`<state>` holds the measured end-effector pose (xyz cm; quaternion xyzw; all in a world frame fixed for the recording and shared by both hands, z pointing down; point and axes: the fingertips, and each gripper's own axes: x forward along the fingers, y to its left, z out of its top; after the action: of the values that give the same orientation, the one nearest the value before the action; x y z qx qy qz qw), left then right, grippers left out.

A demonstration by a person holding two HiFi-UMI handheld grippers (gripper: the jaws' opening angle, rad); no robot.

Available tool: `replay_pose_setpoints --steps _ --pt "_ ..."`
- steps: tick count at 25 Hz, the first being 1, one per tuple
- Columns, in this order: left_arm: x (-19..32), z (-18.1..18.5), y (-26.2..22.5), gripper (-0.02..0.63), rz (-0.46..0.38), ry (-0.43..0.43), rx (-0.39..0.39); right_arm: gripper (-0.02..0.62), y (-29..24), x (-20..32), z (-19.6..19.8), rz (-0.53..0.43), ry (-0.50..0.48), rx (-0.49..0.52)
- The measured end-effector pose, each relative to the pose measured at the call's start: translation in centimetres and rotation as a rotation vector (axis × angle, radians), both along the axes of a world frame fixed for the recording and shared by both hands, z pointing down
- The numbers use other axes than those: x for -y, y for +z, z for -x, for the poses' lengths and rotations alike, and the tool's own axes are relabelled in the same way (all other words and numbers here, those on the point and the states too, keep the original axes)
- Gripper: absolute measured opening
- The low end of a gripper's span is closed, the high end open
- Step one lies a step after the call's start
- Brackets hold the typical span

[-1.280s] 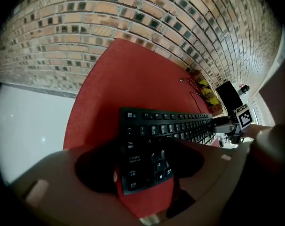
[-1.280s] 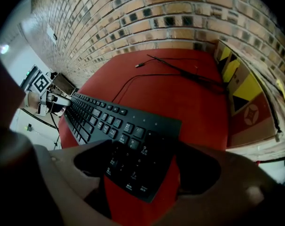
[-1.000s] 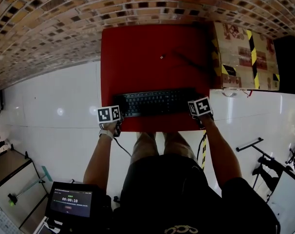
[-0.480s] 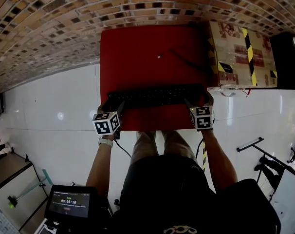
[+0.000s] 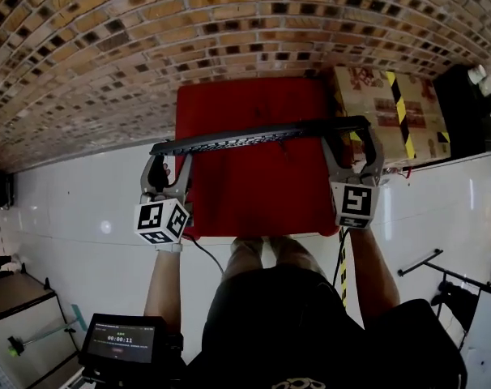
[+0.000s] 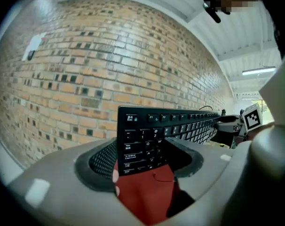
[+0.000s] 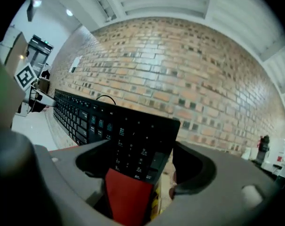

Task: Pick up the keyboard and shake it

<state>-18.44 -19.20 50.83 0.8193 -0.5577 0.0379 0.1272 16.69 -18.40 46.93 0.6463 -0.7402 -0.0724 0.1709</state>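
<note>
The long black plastic keyboard (image 5: 258,137) is held above the red rectangular table (image 5: 254,193). Its ends are clamped by the left gripper (image 5: 168,159) and right gripper (image 5: 352,146), both with jaws spread wide. The right jaws have just been closing on it.

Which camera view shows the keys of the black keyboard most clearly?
The left gripper view: the keyboard faces that camera up close, and its keys show one by one with pale print. The right gripper view also shows the key face, but darker and with fainter print. The head view shows it nearly edge-on, as a thin dark bar.
</note>
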Motion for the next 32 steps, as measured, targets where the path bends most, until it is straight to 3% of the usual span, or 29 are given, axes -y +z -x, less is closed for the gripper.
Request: replay_pose_setpoints --steps 4,11,21,24,28,32 --pt "0.8 -0.4 -5.8 0.322 -0.129 -0.004 -0.015 0.377 -7.2 0.2 0.1 -0.166 0.001 -0.009" --pt "1.1 -1.2 -13.7 0.322 -0.309 0.01 -0.016 0.377 -14.6 -1.1 -0.6 -0.346 0.024 0.028" --pt "-2.8 -1.2 -31.8 0.324 -0.827 -0.011 -0.087 0.377 -31.9 -7.2 -0.5 -0.822 0.039 -0.042" --pt "-3.1 -1.3 -33.5 0.324 -0.874 -0.023 -0.097 0.377 -33.6 -7.6 -0.6 -0.878 0.033 -0.055" --pt "-2.9 -1.0 -33.3 0.325 -0.873 -0.029 -0.1 0.377 -33.5 -7.2 -0.2 -0.856 0.022 -0.037" --pt "-2.9 -0.1 -32.8 0.325 -0.887 -0.054 -0.141 0.377 -34.2 -7.2 0.9 -0.874 -0.026 -0.104"
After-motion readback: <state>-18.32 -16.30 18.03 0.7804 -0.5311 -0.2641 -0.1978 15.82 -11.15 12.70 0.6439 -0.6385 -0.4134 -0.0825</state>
